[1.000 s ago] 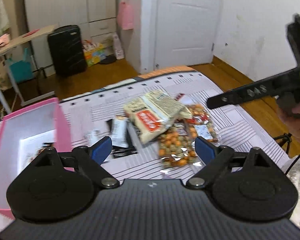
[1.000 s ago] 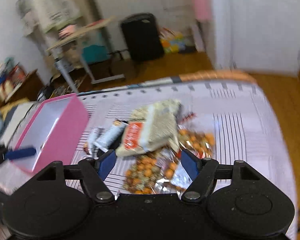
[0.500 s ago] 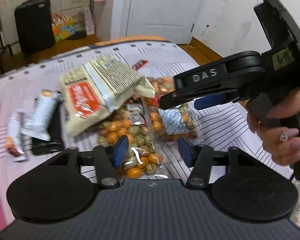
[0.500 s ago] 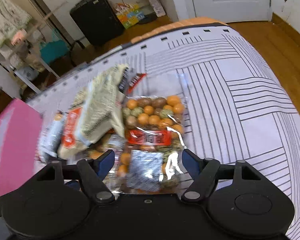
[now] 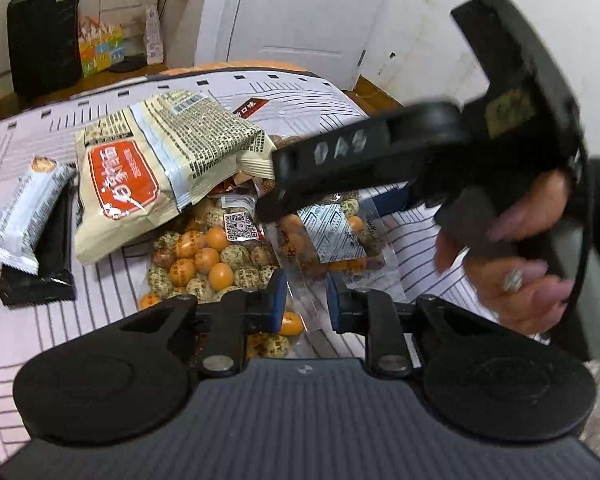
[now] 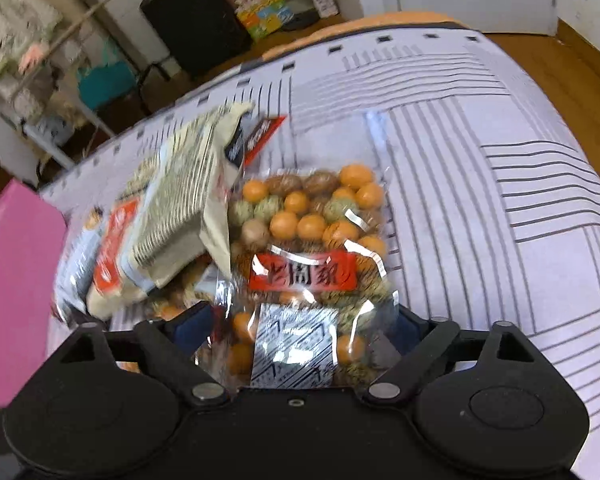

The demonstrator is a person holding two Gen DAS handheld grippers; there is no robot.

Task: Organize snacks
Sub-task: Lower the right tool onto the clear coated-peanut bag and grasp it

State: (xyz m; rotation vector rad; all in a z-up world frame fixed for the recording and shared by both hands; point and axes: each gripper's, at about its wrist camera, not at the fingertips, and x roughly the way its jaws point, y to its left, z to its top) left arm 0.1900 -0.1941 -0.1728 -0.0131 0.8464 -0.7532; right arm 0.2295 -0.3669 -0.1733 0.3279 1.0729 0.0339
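Observation:
Two clear bags of coated nuts lie on the striped cloth. One bag sits at my left gripper, whose narrowed jaws straddle its clear edge. The other bag, with a red label, lies between the open fingers of my right gripper, also seen from the side in the left wrist view. A beige snack pack with an orange label rests over both bags. A white bar lies on a black bar at the left.
A pink box stands at the table's left edge. A small red packet lies behind the beige pack. A black suitcase and a white door stand beyond the table. Wooden floor lies beyond the table's far edge.
Both grippers have moved forward and down onto the nut bags. My left gripper's jaws have narrowed from wide open. The right gripper's fingers now straddle the red-label bag.

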